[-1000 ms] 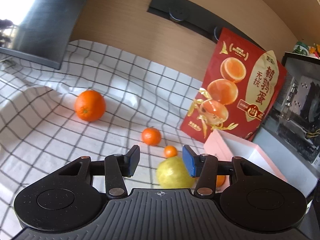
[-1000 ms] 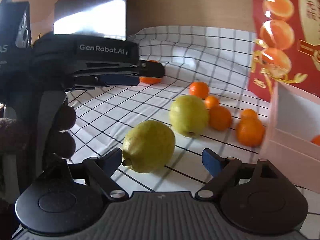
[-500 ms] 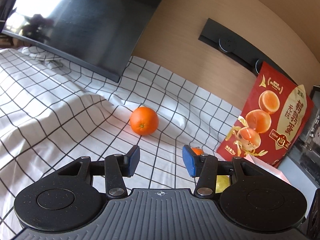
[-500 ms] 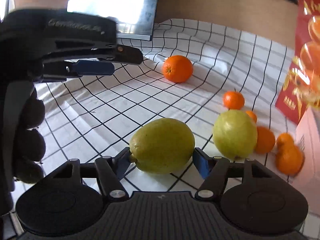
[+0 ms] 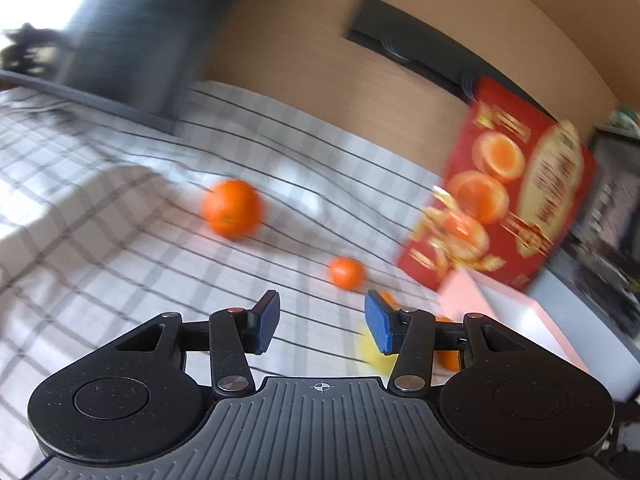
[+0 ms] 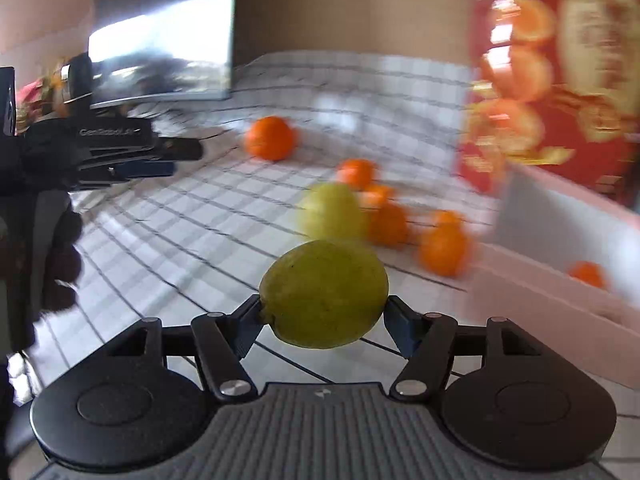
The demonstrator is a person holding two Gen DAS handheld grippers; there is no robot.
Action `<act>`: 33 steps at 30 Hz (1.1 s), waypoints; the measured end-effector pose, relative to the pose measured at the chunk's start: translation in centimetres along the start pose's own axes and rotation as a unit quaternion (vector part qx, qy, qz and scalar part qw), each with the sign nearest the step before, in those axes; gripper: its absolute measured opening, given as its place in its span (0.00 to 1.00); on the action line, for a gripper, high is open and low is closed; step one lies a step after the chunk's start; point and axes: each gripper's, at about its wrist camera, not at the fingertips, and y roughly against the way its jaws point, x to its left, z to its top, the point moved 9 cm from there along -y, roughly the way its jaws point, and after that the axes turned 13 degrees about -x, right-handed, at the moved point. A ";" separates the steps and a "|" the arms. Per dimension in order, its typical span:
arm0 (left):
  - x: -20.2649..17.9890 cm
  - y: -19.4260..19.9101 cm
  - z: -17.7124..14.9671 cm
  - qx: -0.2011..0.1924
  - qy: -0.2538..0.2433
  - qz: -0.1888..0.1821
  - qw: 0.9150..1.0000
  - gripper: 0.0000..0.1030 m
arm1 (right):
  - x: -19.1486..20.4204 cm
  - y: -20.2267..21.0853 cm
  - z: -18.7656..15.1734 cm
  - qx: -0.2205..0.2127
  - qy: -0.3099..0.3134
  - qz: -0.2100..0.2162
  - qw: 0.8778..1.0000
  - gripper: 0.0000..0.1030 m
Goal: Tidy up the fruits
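My right gripper [image 6: 323, 314] is shut on a yellow-green guava [image 6: 324, 294] and holds it above the checked cloth. A second guava [image 6: 332, 212] lies behind it among several small oranges [image 6: 442, 250]. A large orange [image 6: 269, 138] lies farther back; it also shows in the left wrist view [image 5: 232, 208]. A pink box [image 6: 560, 264] at the right holds one small orange [image 6: 587, 274]. My left gripper [image 5: 322, 322] is open and empty above the cloth, and shows at the left of the right wrist view [image 6: 160, 156]. A small orange [image 5: 346, 272] lies ahead of it.
A red printed carton [image 5: 504, 200] stands upright behind the pink box [image 5: 516, 320]. A dark monitor [image 5: 116, 28] stands at the back left against the wooden wall. The checked cloth [image 5: 100, 240] is rumpled at the left. Both views are motion-blurred.
My right gripper closed on the near guava and lifted it off the cloth, swinging right toward the pink box. My left gripper, still open, swung left and then back to the right.
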 end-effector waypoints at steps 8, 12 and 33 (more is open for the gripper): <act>-10.6 -3.8 -3.9 0.079 -0.096 -0.103 0.987 0.50 | -9.7 3.9 -3.6 0.006 -0.019 -0.133 0.991 0.64; -12.5 -5.0 -6.4 0.108 -0.127 -0.107 0.980 0.50 | -12.1 3.8 -4.4 0.004 -0.068 -0.140 0.988 0.64; -4.4 -4.0 -3.1 0.062 -0.078 -0.002 0.995 0.39 | -12.6 3.9 -4.7 0.002 -0.091 -0.147 0.985 0.81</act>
